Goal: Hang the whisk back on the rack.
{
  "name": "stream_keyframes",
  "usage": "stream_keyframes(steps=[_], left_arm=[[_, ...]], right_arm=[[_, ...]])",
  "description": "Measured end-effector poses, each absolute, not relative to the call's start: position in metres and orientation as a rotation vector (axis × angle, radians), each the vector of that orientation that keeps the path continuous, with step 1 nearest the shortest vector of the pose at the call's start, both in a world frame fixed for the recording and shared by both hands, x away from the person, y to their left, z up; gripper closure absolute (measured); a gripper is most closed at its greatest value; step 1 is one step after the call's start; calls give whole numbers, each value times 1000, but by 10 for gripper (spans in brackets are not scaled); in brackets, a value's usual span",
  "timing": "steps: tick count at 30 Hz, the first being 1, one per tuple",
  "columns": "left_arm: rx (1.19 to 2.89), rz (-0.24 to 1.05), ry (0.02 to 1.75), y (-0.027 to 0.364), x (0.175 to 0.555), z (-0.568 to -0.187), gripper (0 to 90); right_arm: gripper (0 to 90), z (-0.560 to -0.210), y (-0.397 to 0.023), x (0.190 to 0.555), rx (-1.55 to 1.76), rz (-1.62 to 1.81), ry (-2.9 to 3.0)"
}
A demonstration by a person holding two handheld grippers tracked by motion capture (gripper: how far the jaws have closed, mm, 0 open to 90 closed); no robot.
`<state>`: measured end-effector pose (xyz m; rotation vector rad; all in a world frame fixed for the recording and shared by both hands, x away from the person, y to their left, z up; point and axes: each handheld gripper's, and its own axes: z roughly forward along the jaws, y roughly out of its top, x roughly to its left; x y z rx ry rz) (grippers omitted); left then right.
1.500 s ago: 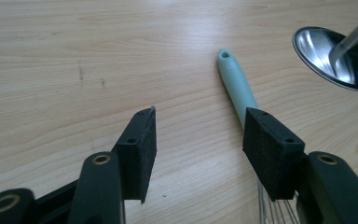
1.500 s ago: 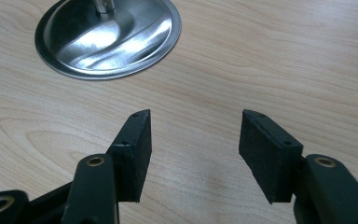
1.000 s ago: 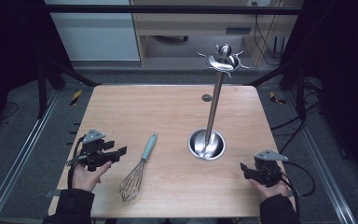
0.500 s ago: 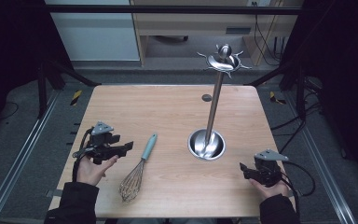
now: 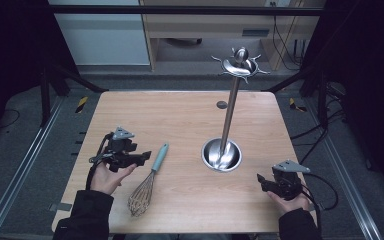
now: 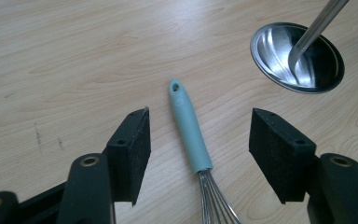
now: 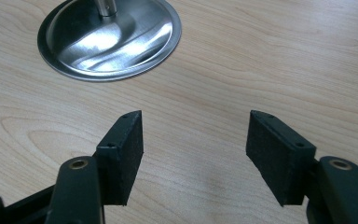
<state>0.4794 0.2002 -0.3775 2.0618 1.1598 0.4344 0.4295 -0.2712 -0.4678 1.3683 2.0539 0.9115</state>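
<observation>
A whisk with a teal handle [image 5: 159, 156] and wire head [image 5: 141, 197] lies flat on the wooden table [image 5: 180, 115], left of centre. My left gripper [image 5: 144, 156] hovers just left of the handle, open. In the left gripper view the handle [image 6: 189, 130] runs between the spread jaws of that gripper [image 6: 199, 122], and neither pad [image 6: 133, 149] touches it. A steel utensil stand rises from a round base [image 5: 221, 155] to a hooked top [image 5: 240, 65]. Near the front right edge my right gripper [image 5: 261, 182] is held open over bare wood, as the right gripper view [image 7: 196, 123] shows, with the stand base [image 7: 109, 39] ahead.
A small dark round spot [image 5: 222, 105] sits near the table's far edge. Metal frame rails [image 5: 25, 165] flank the table on both sides, and cabinets stand behind it. Cables [image 5: 325, 185] trail from the right gripper.
My left hand has carried its gripper forward and to the right, up to the whisk handle. The right gripper and the whisk have not moved.
</observation>
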Motion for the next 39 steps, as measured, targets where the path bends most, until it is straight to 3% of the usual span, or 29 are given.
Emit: stream_keyframes(steps=[39], left_arm=[[2311, 321, 1266, 171, 508, -419, 462]], right_arm=[[349, -468, -269, 431, 1338, 897, 2073]])
